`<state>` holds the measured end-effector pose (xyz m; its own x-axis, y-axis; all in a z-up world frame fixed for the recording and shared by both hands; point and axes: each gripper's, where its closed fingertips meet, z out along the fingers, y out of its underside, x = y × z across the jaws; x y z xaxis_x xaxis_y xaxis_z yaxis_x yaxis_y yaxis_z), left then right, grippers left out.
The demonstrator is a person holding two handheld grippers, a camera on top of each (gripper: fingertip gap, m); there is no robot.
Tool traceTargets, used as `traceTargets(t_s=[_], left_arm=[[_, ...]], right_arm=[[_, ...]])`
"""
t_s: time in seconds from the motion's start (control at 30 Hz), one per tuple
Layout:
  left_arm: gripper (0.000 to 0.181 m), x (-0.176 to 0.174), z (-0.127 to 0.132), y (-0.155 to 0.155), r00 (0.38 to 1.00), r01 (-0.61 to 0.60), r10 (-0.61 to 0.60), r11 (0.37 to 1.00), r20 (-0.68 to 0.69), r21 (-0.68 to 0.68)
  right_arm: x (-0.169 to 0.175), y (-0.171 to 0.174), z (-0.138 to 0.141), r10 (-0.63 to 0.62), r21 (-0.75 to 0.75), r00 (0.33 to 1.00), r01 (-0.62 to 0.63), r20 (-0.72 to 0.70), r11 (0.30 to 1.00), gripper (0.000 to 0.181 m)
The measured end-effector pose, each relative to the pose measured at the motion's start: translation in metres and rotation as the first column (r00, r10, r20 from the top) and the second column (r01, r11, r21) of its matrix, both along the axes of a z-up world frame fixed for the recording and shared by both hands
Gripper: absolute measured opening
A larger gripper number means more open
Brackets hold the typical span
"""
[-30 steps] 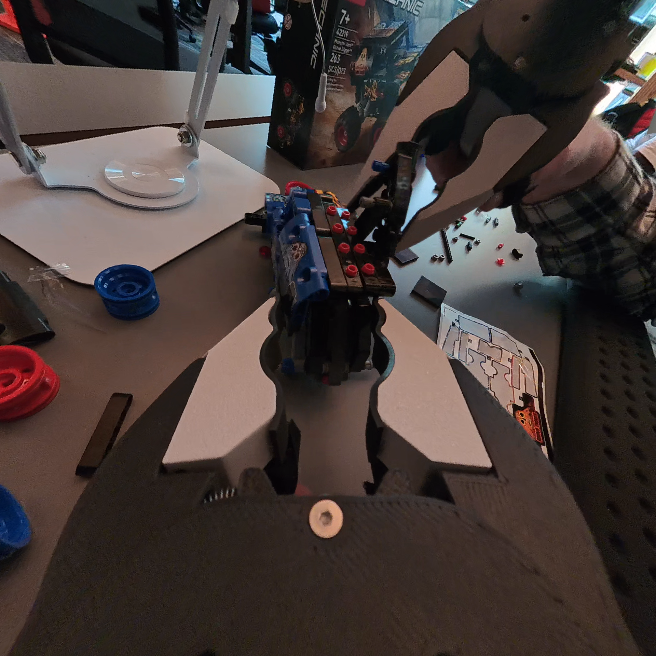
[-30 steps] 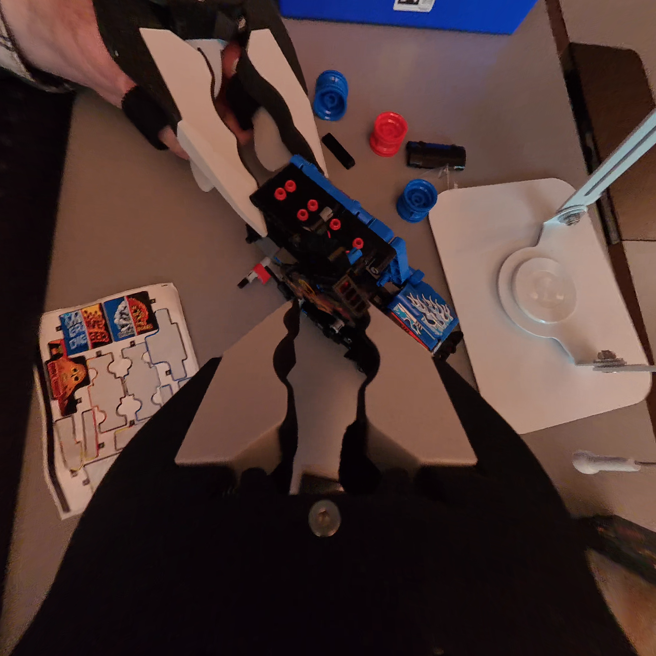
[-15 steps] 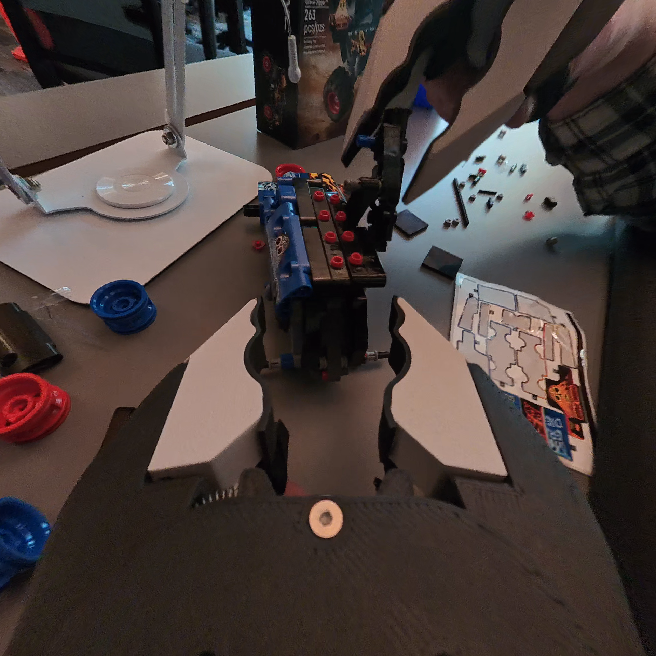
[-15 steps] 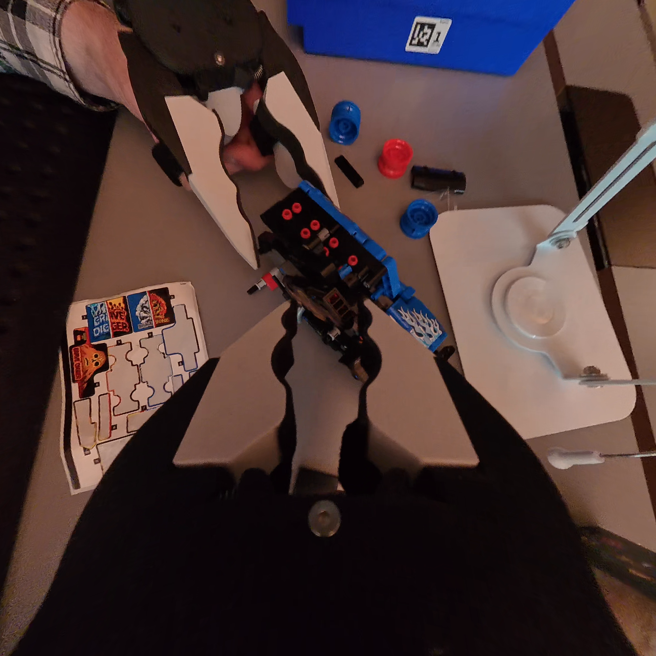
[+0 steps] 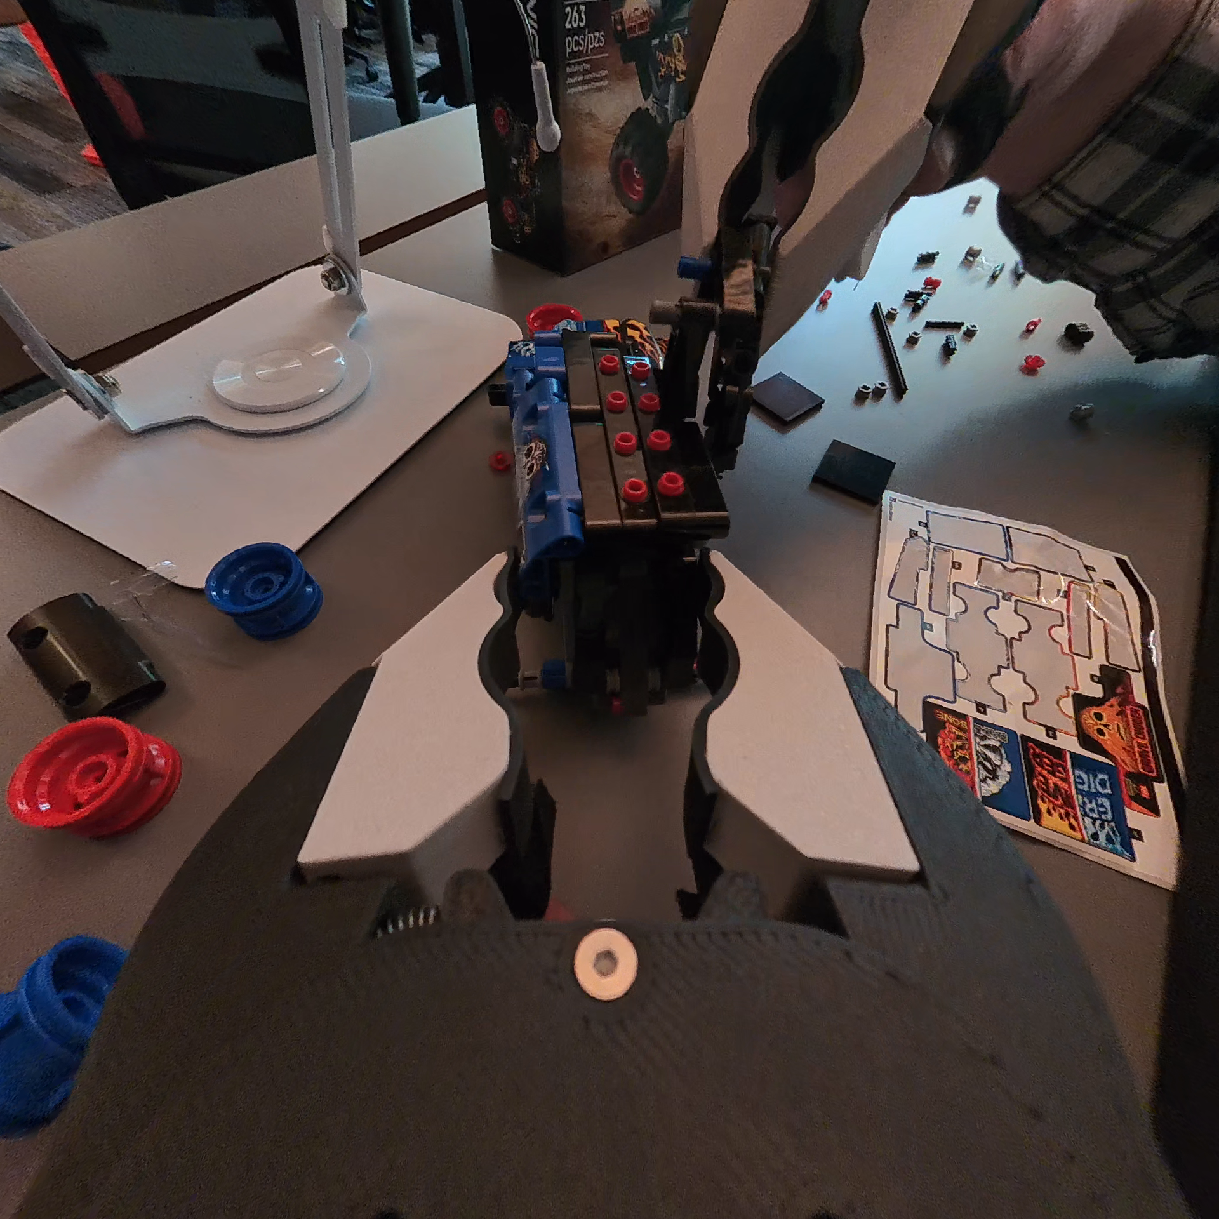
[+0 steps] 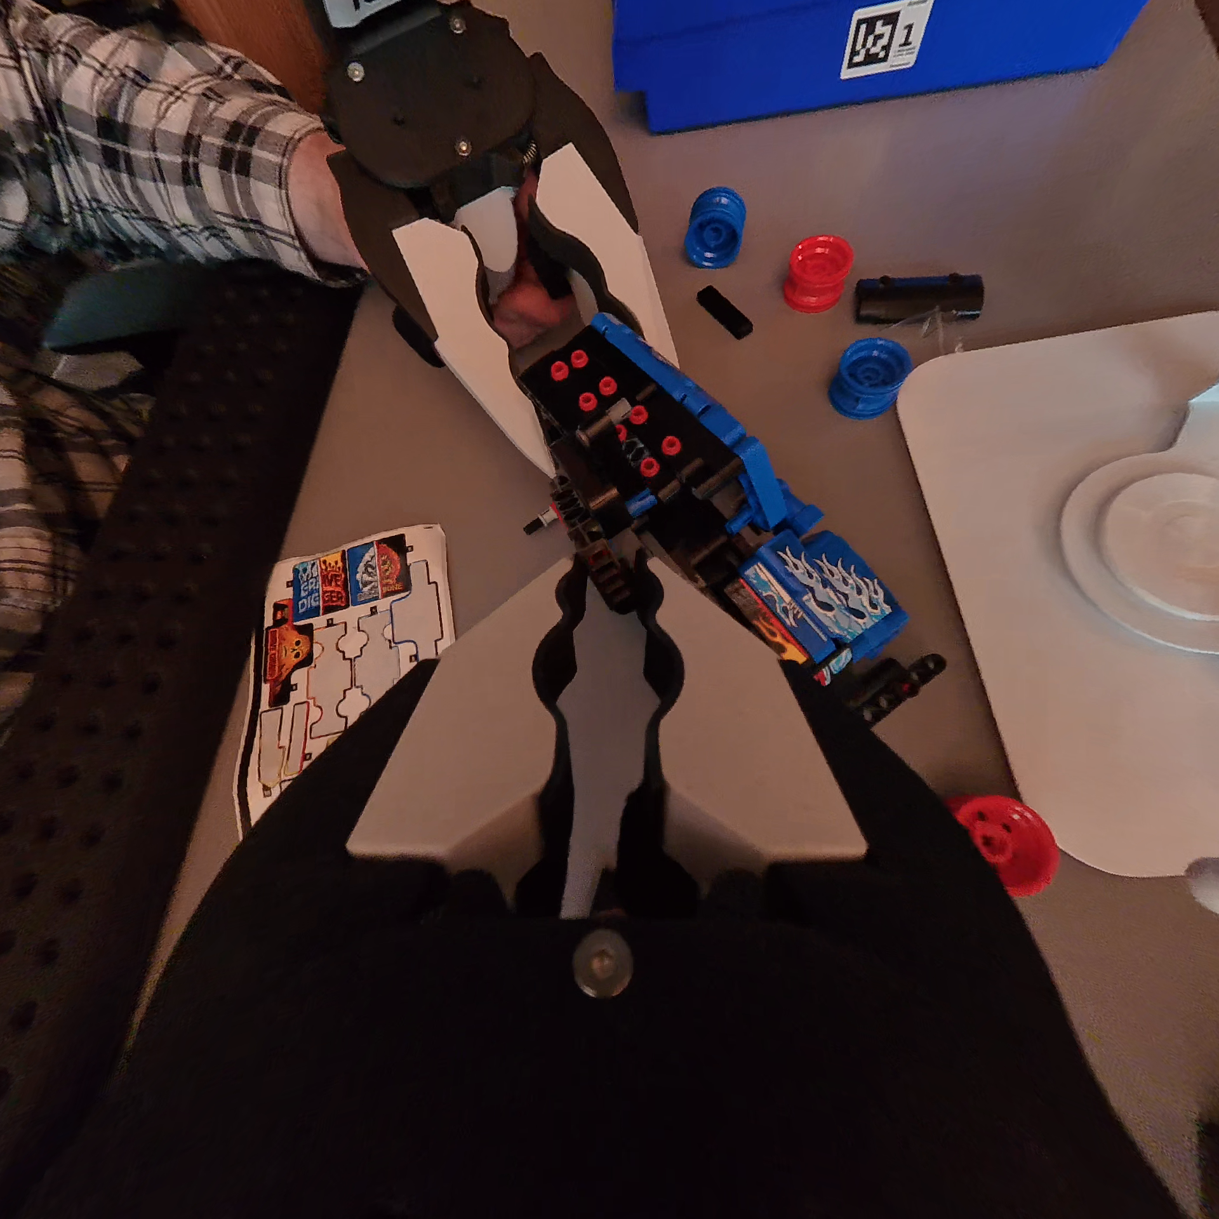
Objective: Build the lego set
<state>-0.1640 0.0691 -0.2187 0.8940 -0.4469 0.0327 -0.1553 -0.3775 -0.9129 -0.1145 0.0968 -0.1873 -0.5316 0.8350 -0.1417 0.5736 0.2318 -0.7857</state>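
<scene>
The half-built truck [image 5: 620,448], with a blue side, a black deck and red pins, lies on the grey table. My left gripper [image 5: 608,567] is shut on its near end, one finger on each side. The top-down right wrist view shows the truck [image 6: 692,462] lying diagonally, with the left gripper [image 6: 607,402] at its far end. My right gripper [image 6: 610,570] is shut on a black frame piece [image 6: 607,580] standing against the truck's side. In the left wrist view that frame [image 5: 732,330] rises upright at the truck's right edge under the right gripper [image 5: 739,290].
Blue rims [image 5: 264,590] and red rims [image 5: 92,775] and a black cylinder part [image 5: 82,656] lie on the left. A white stand base [image 5: 198,475], the set's box [image 5: 580,132], a sticker sheet [image 5: 1016,659] and small loose parts [image 5: 943,330] surround the truck. A blue bin [image 6: 857,59] stands at the table's edge. My right fingertips sit around 7 cm from my left ones.
My left gripper let go of the truck half a second ago and has shut on its end again. The right gripper stays shut on the black frame and has turned more upright.
</scene>
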Motion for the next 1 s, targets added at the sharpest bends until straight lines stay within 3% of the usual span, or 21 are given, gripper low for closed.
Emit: traceTargets(t_s=[0.43, 0.67, 0.77, 1.0], left_arm=[[0.052, 0.0, 0.0, 0.0, 1.0, 0.024, -0.024, 1.0, 0.003, -0.003], [0.052, 0.0, 0.0, 0.0, 0.999, 0.035, -0.035, 0.999, 0.015, -0.009], [0.052, 0.0, 0.0, 0.0, 0.999, 0.036, -0.036, 0.999, 0.02, -0.011], [0.052, 0.0, 0.0, 0.0, 0.999, 0.041, -0.041, 0.999, 0.015, -0.007]], right_arm=[[0.005, 0.016, -0.018, -0.005, -0.01, 0.999, 0.006, 0.043, 1.0, 0.013], [0.007, 0.023, -0.017, -0.017, 0.048, 0.999, 0.015, 0.038, 0.999, 0.017], [0.007, 0.021, -0.003, -0.007, 0.046, 1.0, 0.008, -0.02, 0.999, 0.017], [0.005, 0.018, -0.008, -0.002, 0.052, 1.0, 0.002, 0.011, 0.999, 0.013]])
